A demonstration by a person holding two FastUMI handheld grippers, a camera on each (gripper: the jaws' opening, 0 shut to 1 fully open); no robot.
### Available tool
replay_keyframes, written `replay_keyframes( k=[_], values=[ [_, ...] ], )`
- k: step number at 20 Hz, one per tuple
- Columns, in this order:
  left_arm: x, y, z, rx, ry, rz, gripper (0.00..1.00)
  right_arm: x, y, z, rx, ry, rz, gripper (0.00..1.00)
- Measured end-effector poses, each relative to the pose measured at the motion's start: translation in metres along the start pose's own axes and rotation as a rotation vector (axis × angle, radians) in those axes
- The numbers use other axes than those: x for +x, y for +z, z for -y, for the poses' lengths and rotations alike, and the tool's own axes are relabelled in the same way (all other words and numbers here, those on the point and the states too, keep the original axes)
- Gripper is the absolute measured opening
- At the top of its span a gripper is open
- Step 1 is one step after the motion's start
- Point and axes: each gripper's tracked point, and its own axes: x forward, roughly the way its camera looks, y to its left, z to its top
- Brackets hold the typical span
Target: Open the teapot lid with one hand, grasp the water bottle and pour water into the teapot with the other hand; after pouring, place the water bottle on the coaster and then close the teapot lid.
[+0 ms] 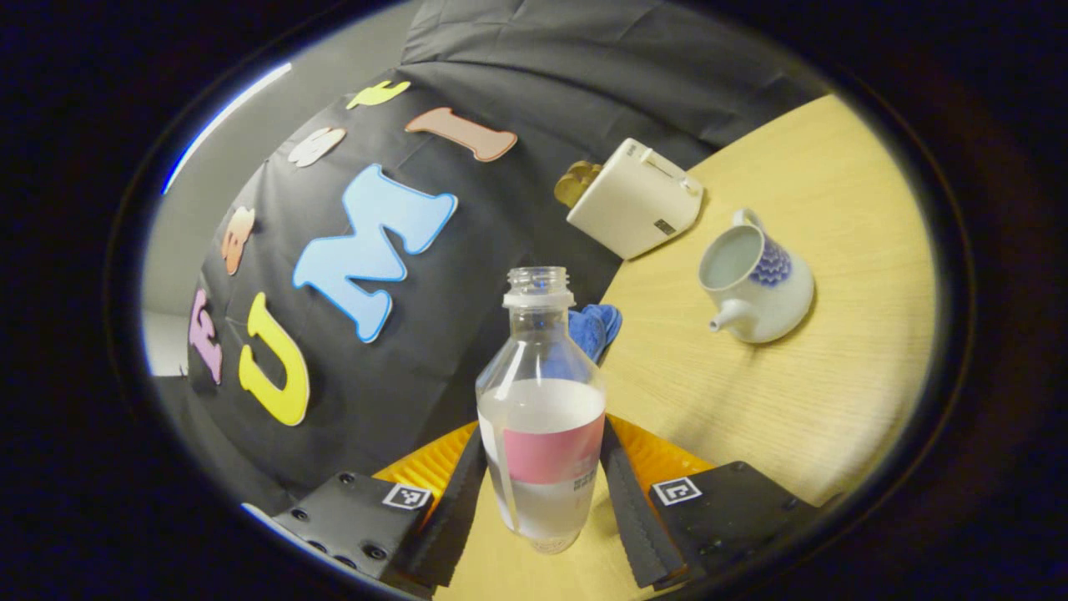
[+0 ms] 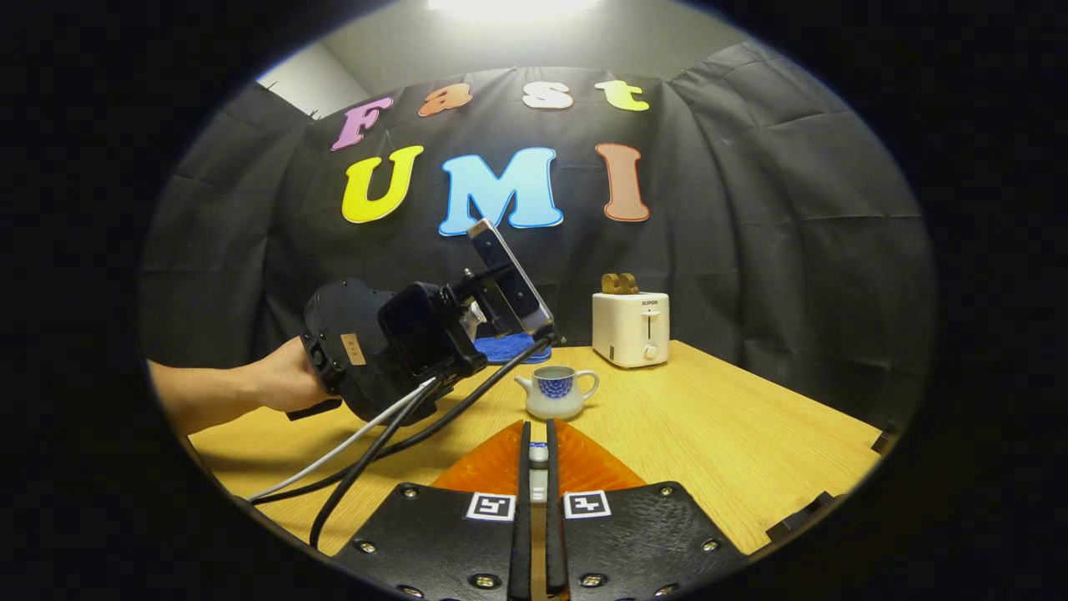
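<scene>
Two fingers of my left gripper (image 1: 542, 492) press on the water bottle (image 1: 542, 417) from both sides at its pink label band, so it is clamped there. The bottle has no cap, its neck open at the top, and clear water stands inside it to about the label's upper edge. In the left gripper view the whole scene is tilted, with the wooden table (image 1: 801, 401) running up to the right.

The teapot (image 1: 755, 288) sits on that table, well apart from the bottle; its mouth is open with no lid on it, the spout points toward the bottle side and the blue pattern shows on its wall. Behind it stands a white toaster (image 1: 636, 199) with toast (image 1: 576, 182) poking out. A blue cloth (image 1: 594, 327) lies just behind the bottle's shoulder.

In the right gripper view my right gripper (image 2: 538, 467) has its fingers drawn nearly together on a small white piece with a blue top, likely the teapot lid (image 2: 539, 455), though it is too small for me to be sure. Farther off, a hand (image 2: 279, 380) holds the other gripper above the table, left of the teapot (image 2: 555, 392), with cables (image 2: 392, 438) trailing from it.
</scene>
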Motion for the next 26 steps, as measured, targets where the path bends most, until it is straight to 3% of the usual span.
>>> replay_keyframes(
  k=[5,12,26],
  values=[
    [0.002,0.009,0.005,0.199,0.02,-0.024,0.87,-0.008,0.002,0.001,0.006,0.0,0.009,0.07],
    [0.014,0.022,0.03,0.383,-0.04,-0.037,0.87,-0.011,0.004,0.009,0.023,-0.012,0.026,0.07],
    [0.022,0.045,0.035,0.656,-0.05,-0.035,0.87,-0.011,0.003,0.019,0.036,-0.025,0.023,0.07]
  ],
)
